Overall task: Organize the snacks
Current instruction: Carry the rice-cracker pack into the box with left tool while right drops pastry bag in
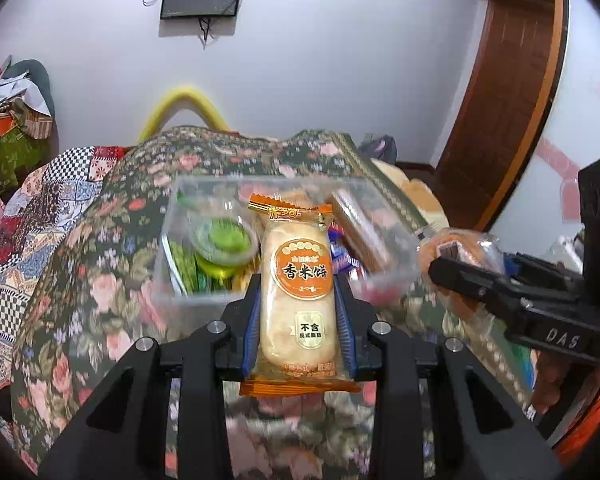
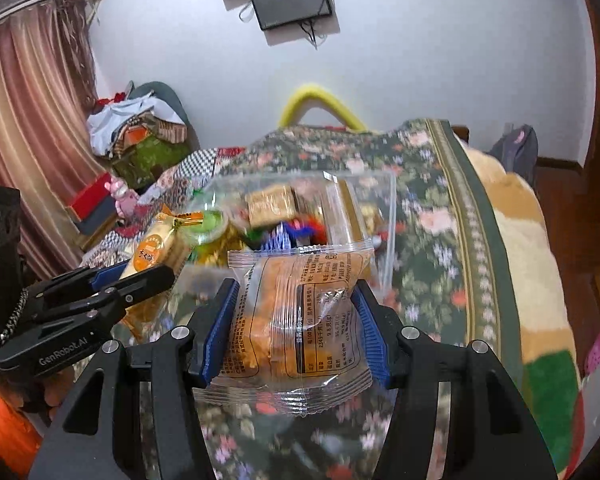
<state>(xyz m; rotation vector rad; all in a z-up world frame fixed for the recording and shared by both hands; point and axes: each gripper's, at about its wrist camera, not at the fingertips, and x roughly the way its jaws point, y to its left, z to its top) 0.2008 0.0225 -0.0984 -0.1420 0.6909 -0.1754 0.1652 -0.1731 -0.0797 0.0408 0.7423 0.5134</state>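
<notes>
My left gripper (image 1: 298,292) is shut on an orange-labelled rice cracker pack (image 1: 298,292), held upright just in front of a clear plastic box (image 1: 204,298). The box sits on the floral bedspread and holds green jelly cups (image 1: 224,236), a brown wafer pack (image 1: 360,228) and several small sweets. My right gripper (image 2: 296,308) is shut on a clear pack of an orange-brown cake (image 2: 296,320), held just before the same box (image 2: 388,216). The right gripper also shows in the left wrist view (image 1: 460,264), the left gripper in the right wrist view (image 2: 140,276).
A floral bedspread (image 1: 100,280) covers the bed, with a patchwork quilt (image 1: 40,208) to the left. Piled clothes (image 2: 140,132) and a curtain (image 2: 28,140) stand at the far left. A wooden door (image 1: 508,92) is at the right. A yellow hoop (image 2: 320,104) rises behind the bed.
</notes>
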